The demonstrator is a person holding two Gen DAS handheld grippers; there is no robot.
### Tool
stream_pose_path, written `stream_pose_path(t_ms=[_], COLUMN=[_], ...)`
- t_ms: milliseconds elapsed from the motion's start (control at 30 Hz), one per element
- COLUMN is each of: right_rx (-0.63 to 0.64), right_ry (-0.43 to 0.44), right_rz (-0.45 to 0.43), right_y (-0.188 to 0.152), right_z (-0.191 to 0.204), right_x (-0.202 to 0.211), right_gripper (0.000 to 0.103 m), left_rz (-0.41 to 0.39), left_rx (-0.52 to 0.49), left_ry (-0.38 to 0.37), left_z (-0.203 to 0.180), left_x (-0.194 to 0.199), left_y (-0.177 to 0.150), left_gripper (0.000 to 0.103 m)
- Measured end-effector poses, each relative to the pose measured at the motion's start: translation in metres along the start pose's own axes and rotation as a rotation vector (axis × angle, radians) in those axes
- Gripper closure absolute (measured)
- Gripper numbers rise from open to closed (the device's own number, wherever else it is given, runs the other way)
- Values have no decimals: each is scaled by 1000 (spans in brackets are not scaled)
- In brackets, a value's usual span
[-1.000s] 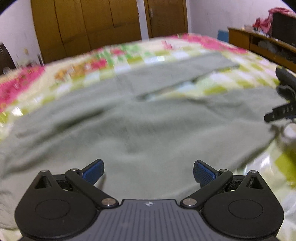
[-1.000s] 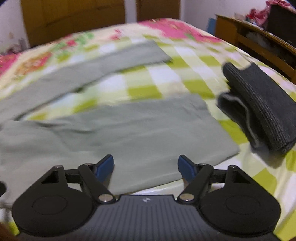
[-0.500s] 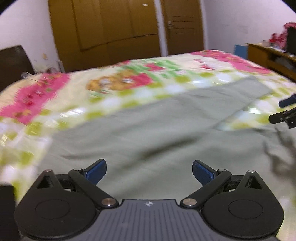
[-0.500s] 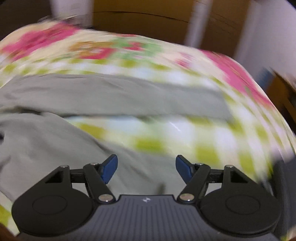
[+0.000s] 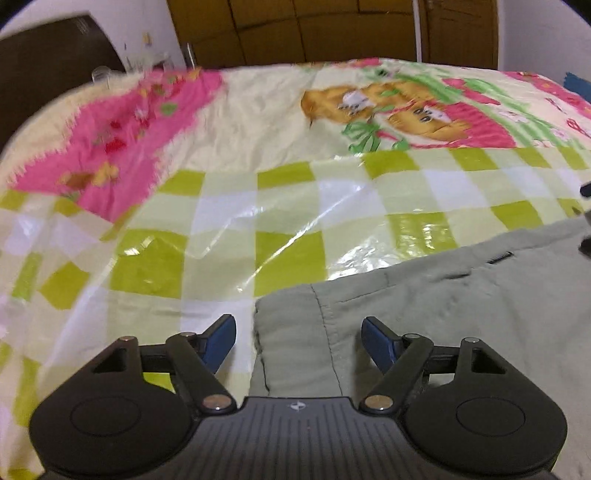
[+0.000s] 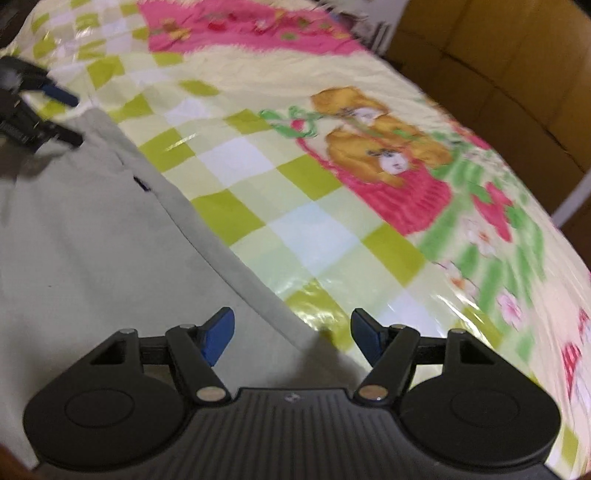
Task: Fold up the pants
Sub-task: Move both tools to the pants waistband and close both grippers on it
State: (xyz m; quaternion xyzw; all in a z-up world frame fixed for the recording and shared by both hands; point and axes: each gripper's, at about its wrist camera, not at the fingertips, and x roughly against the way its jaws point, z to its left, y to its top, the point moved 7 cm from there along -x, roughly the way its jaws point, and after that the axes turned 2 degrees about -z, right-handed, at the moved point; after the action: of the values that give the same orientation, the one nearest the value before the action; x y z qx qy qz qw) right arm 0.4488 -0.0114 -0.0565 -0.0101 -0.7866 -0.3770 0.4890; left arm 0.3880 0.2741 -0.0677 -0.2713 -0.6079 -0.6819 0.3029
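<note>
Grey-green pants (image 5: pixel 443 314) lie flat on the bed, filling the lower right of the left wrist view and the left side (image 6: pixel 92 240) of the right wrist view. A stitched corner of them sits between the blue pads of my left gripper (image 5: pixel 299 332), whose jaws are closing but do not press on the cloth. My right gripper (image 6: pixel 293 330) is open over the pants' long edge, which runs diagonally between its fingers. The left gripper (image 6: pixel 68 116) also shows at the top left of the right wrist view, at the pants' far corner.
The bed cover (image 5: pixel 288 206) is green and white checks with pink cartoon prints under shiny clear plastic. A brown wooden wardrobe (image 5: pixel 314 29) stands behind the bed. Dark furniture (image 5: pixel 48 66) stands at the bed's far left corner.
Both views have swept along the pants from the spread legs to one end. The rolled dark garment has left the right wrist view. The left jaws stand narrower.
</note>
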Motion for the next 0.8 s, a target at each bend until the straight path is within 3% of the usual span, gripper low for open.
stream_pose_path(t_ms=[133, 233, 367, 400, 433, 467, 500, 533, 600, 800], right_rx=[51, 47, 30, 11, -12, -27, -30, -20, 5, -44], right_ry=[39, 47, 110, 117, 129, 146, 159, 154, 136, 113], right_rz=[56, 43, 115, 110, 103, 97, 89, 88, 87, 29], right_y=[0, 5, -2, -2, -2, -3, -4, -4, -4, 5], right_z=[-3, -8, -2, -1, 0, 2, 5, 9, 15, 14], right_x=[-19, -15, -29, -29, -28, -26, -23, -20, -17, 6], right_gripper=[28, 28, 32, 36, 48, 57, 77, 90, 99, 101], left_rz=[45, 51, 93, 91, 88, 83, 79, 75, 69, -23], left_rx=[15, 2, 3, 6, 11, 14, 21, 33, 47, 57], left_ry=[-32, -67, -94, -87, -75, -68, -65, -72, -89, -70], left_z=[2, 2, -3, -3, -3, -2, -1, 0, 0, 2], left_x=[-12, -12, -19, -18, -17, -15, -12, -10, -9, 20], left_y=[2, 7, 2, 1, 1, 1, 2, 2, 3, 15], left_gripper=[15, 15, 15, 19, 35, 45, 56, 61, 68, 72])
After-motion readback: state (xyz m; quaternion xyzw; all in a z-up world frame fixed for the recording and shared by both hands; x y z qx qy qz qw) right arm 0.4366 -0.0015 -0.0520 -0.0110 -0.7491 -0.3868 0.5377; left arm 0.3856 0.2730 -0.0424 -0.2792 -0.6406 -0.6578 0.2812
